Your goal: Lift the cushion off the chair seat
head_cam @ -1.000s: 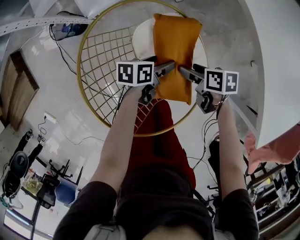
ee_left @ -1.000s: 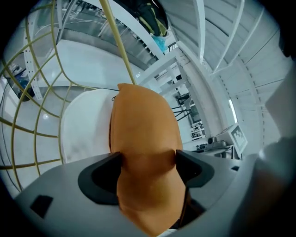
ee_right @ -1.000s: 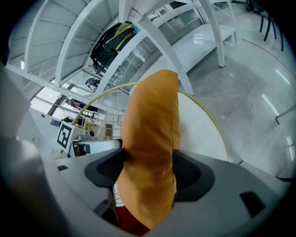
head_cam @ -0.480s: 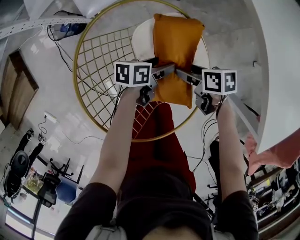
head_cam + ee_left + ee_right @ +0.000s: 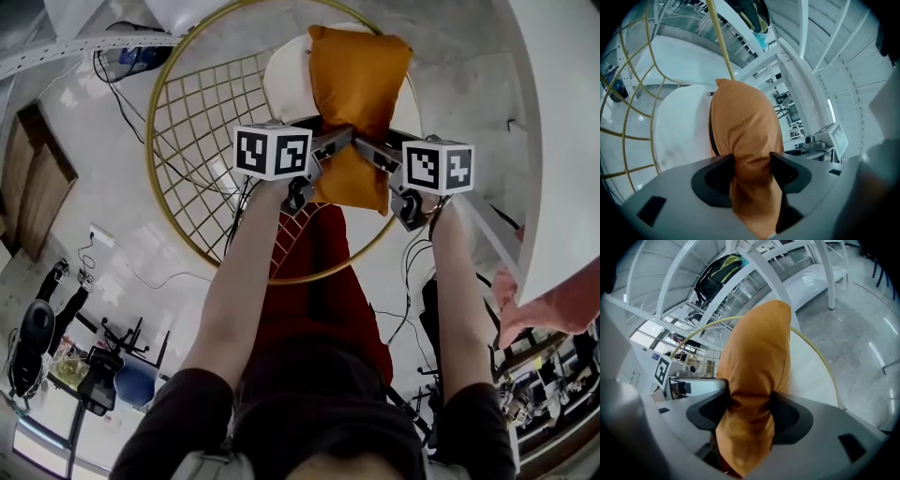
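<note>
An orange cushion (image 5: pixel 356 84) lies on the round white seat (image 5: pixel 284 82) of a gold wire chair (image 5: pixel 161 141). Both grippers hold its near half from opposite sides, bunching the fabric into a narrow waist. My left gripper (image 5: pixel 339 142) is closing its jaws, and the pads press into the cushion (image 5: pixel 745 126), which fills the gap at the left gripper (image 5: pixel 752 161). My right gripper (image 5: pixel 367 148) is shut on the cushion (image 5: pixel 757 352), squeezed between the jaws of the right gripper (image 5: pixel 750 401). The cushion's far end still rests on the seat.
A white curved structure (image 5: pixel 553 141) runs down the right side. A person's pink sleeve (image 5: pixel 553 305) shows at the right edge. A wooden panel (image 5: pixel 33 178) and loose cables (image 5: pixel 141 272) lie on the floor at the left. Dark equipment (image 5: pixel 37 328) sits bottom left.
Both grippers have drawn closer together on the cushion, and its near part is now pinched narrower. The arms have hardly shifted otherwise.
</note>
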Demonstrator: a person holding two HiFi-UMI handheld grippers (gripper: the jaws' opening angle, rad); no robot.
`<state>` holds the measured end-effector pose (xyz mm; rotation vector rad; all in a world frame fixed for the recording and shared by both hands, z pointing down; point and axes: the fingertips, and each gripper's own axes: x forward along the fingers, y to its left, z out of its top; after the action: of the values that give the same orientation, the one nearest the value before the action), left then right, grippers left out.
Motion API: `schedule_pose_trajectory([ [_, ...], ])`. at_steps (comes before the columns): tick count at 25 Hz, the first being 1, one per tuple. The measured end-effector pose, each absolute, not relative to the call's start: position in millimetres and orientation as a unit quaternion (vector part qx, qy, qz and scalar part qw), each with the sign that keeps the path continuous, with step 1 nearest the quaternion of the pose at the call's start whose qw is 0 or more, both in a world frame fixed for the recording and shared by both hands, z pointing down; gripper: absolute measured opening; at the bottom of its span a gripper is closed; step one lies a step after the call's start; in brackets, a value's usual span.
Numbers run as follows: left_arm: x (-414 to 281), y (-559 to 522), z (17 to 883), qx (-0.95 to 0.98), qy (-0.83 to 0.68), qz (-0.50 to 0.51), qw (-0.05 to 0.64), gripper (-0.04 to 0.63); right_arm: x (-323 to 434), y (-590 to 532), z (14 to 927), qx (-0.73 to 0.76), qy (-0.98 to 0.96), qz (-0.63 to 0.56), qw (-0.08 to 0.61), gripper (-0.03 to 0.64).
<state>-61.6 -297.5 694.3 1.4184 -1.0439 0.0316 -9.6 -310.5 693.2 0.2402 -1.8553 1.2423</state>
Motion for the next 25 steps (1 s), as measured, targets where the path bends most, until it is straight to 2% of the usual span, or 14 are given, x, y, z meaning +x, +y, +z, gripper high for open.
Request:
schedule_pose_trajectory([
  [4, -43, -290, 676, 0.629, -0.464, 0.024, 0.623, 0.249, 10, -302, 677, 0.11, -0.75, 0.492, 0.427, 0.305],
  [11, -56, -292, 647, 0.664, -0.471, 0.056, 0.577, 0.245, -2, -302, 653, 0.133, -0.766, 0.482, 0.404, 0.304],
  [25, -84, -306, 567, 0.709, -0.514, 0.019, 0.483, 0.245, -29, -320, 576, 0.145, -0.84, 0.406, 0.331, 0.304],
])
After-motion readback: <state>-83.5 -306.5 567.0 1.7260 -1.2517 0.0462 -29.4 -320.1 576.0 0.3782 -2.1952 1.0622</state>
